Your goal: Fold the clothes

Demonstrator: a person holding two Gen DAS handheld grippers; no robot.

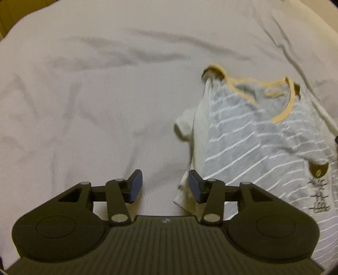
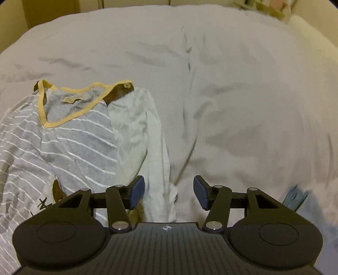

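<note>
A grey shirt with thin white stripes and a yellow neckband lies on the white bed cover, at the right of the left wrist view. Its pale sleeve is folded in along its left edge. My left gripper hovers open just left of that edge, holding nothing. In the right wrist view the same shirt fills the left side, with a pale white sleeve running down to between my fingers. My right gripper is open above the sleeve's lower end, not closed on it.
The wrinkled white bed cover spreads wide to the right of the shirt and, in the left wrist view, bed cover to its left. A bluish cloth peeks out at the right. Clutter sits past the far edge.
</note>
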